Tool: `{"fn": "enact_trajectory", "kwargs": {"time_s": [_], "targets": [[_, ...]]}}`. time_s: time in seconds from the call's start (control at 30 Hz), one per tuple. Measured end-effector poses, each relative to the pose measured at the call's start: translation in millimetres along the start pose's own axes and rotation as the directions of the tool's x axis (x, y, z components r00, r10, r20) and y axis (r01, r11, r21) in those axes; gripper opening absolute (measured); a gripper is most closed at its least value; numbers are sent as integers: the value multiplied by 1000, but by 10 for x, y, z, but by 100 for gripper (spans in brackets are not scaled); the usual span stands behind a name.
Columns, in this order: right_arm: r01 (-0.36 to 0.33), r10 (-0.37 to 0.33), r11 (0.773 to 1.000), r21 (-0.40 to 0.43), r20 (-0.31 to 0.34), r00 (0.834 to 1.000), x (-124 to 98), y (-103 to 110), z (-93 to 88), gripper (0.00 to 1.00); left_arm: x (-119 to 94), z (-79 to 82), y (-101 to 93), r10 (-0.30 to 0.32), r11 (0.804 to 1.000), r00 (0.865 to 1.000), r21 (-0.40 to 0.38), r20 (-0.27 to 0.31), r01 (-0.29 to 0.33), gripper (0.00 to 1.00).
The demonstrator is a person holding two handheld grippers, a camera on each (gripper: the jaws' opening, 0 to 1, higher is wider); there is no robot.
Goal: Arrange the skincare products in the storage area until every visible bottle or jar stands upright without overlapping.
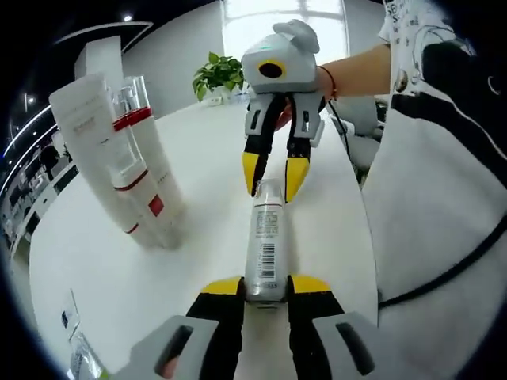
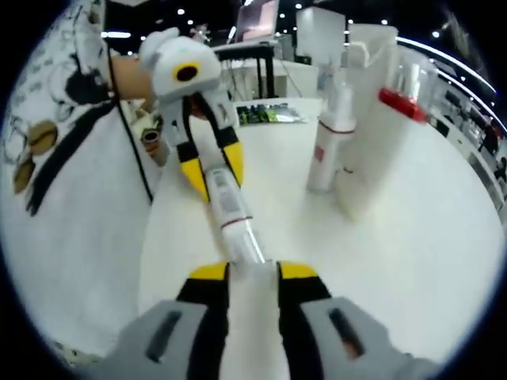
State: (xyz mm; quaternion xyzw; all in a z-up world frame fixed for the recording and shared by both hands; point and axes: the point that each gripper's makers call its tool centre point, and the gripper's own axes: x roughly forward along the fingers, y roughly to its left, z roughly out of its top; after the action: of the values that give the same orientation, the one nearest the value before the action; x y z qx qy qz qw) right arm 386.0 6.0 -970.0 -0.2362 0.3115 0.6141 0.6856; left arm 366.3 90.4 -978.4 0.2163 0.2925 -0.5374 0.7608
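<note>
- Lying flat on the white table (image 1: 214, 158), near its edge on the person's side: one slim bottle (image 1: 264, 237), label up, stretched between the two grippers.
- Left gripper (image 1: 264, 286) closed to a narrow gap on one end of the bottle, yellow tips (image 1: 223, 286) pressed to either side; seen from the right gripper view, gripping it near the far end (image 2: 212, 176).
- Right gripper (image 2: 252, 271) likewise narrowed on the opposite, clear end (appears to be the cap end); seen from the left gripper view, tips straddling the bottle's far end (image 1: 273, 180).
- Standing upright already, toward the middle of the table: a pump bottle (image 2: 329, 134) just beside tall white boxes (image 1: 119, 150) with red bands.
- Step in hand, by judgement: righting the fallen bottle, both ends held.
- Next move calls for lifting one end, swinging the bottle vertical, setting its base down clear of the boxes and pump bottle (no touching, no overlap), then releasing gently so nothing tips.
</note>
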Motion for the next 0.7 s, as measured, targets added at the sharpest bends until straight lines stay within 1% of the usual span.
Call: {"fn": "enact_trajectory", "kwargs": {"time_s": [0.13, 0.23, 0.3, 0.33, 0.4, 0.47, 0.53, 0.57, 0.6, 0.63, 0.67, 0.7], "targets": [[5, -5, 1000, 0, 1, 1000, 28, 15, 37, 19, -3, -3, -26, 1, 1000, 1000, -10, 8, 0, 20], [14, -14, 1000, -6, 10, 1000, -14, 10, 85, 19, -9, -6, -23, 4, 1000, 1000, -20, 10, -3, 20], [6, -7, 1000, 12, 47, 999, -79, 17, 171, 18, -22, -19, -21, 3, 999, 1000, -39, 16, -3, 20], [-1, -1, 1000, 17, 77, 997, -123, 29, 241, 18, -28, -30, -15, 2, 999, 1000, -54, 24, -1, 20], [-1, 0, 1000, 16, 105, 994, -183, 39, 345, 18, -35, -43, -14, 4, 998, 999, -70, 31, -2, 20], [6, -5, 1000, -13, 116, 993, -208, 61, 456, 18, -40, -55, -16, 9, 996, 999, -88, 40, -6, 20], [11, -7, 999, -32, 116, 993, -213, 70, 511, 18, -48, -64, -14, 17, 995, 999, -97, 47, -13, 20], [4, 1, 999, -45, 122, 992, -223, 95, 572, 18, -49, -73, -16, 22, 995, 998, -101, 51, -16, 20], [-7, 14, 999, -52, 134, 991, -232, 125, 630, 18, -49, -79, -16, 25, 995, 998, -99, 55, -19, 20], [-30, 40, 998, -61, 172, 984, -247, 187, 746, 17, -50, -79, -14, 27, 994, 998, -106, 63, -20, 20], [-11, 26, 997, -81, 187, 982, -261, 177, 823, 18, -48, -76, -10, 31, 994, 997, -111, 74, -23, 20], [-14, 30, 996, -86, 185, 982, -263, 193, 858, 18, -49, -75, -12, 33, 993, 996, -114, 78, -24, 20]]}}
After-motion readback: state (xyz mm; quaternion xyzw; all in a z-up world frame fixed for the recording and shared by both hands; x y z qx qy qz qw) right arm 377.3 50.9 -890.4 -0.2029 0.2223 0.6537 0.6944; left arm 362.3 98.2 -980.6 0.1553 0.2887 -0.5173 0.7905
